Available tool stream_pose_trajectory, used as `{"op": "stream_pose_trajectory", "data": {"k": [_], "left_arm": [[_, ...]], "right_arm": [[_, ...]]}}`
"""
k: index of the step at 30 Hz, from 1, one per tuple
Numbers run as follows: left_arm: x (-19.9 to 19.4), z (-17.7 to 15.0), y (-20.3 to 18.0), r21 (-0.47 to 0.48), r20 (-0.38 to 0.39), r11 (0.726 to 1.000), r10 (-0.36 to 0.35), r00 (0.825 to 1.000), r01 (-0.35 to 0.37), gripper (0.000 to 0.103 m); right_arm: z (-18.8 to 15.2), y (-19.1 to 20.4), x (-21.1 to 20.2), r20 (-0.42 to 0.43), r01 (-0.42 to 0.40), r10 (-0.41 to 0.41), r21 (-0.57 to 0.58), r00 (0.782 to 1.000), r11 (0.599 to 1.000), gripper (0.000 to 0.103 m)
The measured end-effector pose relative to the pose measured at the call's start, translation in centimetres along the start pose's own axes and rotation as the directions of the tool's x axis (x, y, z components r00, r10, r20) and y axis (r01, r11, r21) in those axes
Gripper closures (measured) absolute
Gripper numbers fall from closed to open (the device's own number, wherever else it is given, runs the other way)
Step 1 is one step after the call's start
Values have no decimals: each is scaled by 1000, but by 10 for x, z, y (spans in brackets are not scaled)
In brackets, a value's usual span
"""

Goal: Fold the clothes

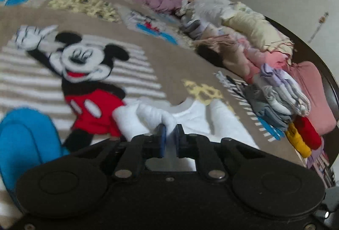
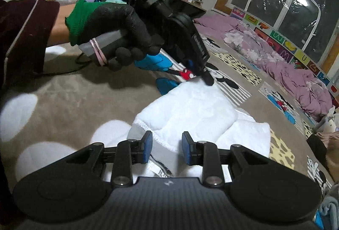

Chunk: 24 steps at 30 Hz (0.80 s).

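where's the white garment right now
The white garment lies on the cartoon-mouse rug, centre of both views; the left gripper is shut on its far edge, the right gripper at its near edge.

A tan cartoon-mouse blanket carries everything. A white garment lies on it just ahead of both grippers' fingers; beyond them, a rumpled purple quilt and a clothes pile rest.

White garment, beige cartoon-mouse rug, lilac floral bedding, black glove with green cuff
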State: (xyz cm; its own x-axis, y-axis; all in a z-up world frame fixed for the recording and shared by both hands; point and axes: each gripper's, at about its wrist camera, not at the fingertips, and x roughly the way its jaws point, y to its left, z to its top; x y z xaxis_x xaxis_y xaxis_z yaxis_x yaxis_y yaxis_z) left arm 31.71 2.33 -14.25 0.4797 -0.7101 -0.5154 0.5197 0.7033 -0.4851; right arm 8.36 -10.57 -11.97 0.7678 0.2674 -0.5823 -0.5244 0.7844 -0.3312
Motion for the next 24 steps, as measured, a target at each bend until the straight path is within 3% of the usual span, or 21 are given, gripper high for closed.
{"op": "stream_pose_trajectory", "data": {"k": [3,5,6,7,8,11,14,16,18,19,21,24], "left_arm": [[7,-4,-7,53,-17,997,54,998,-53,94],[3,-3,-8,55,-9,997,53,999,-52,93],[-3,-1,-7,49,2,998,50,999,-50,84],[-10,0,-5,45,19,997,54,998,-55,69],[-17,2,-3,33,42,997,65,997,-67,61],[-34,7,3,-20,90,999,28,996,-26,55],[-27,9,-2,1,84,997,76,994,-76,54],[-17,8,-7,22,73,993,111,991,-113,61],[-3,6,-9,41,51,991,127,991,-129,80],[4,4,-11,50,41,989,134,990,-136,85],[9,5,-13,64,47,992,104,993,-107,95],[3,9,-10,46,87,999,15,996,-19,96]], "right_arm": [[-3,-8,8,-30,-36,37,51,999,998,73],[-2,-11,7,-35,-51,54,73,998,996,73],[-2,-11,6,-37,-51,54,72,998,996,73],[-3,-11,5,-39,-50,53,71,998,996,73],[-3,-11,4,-38,-50,53,74,998,996,73],[-5,-11,2,-34,-47,50,87,998,995,73],[-7,-11,2,-28,-43,46,92,999,995,73],[-8,-12,3,-24,-44,47,98,999,994,73],[-9,-12,4,-21,-45,48,104,999,994,73],[-9,-12,4,-20,-46,48,106,999,993,73],[-11,-12,5,-18,-46,49,111,999,993,73],[-12,-12,5,-16,-47,50,123,999,991,73]]}}
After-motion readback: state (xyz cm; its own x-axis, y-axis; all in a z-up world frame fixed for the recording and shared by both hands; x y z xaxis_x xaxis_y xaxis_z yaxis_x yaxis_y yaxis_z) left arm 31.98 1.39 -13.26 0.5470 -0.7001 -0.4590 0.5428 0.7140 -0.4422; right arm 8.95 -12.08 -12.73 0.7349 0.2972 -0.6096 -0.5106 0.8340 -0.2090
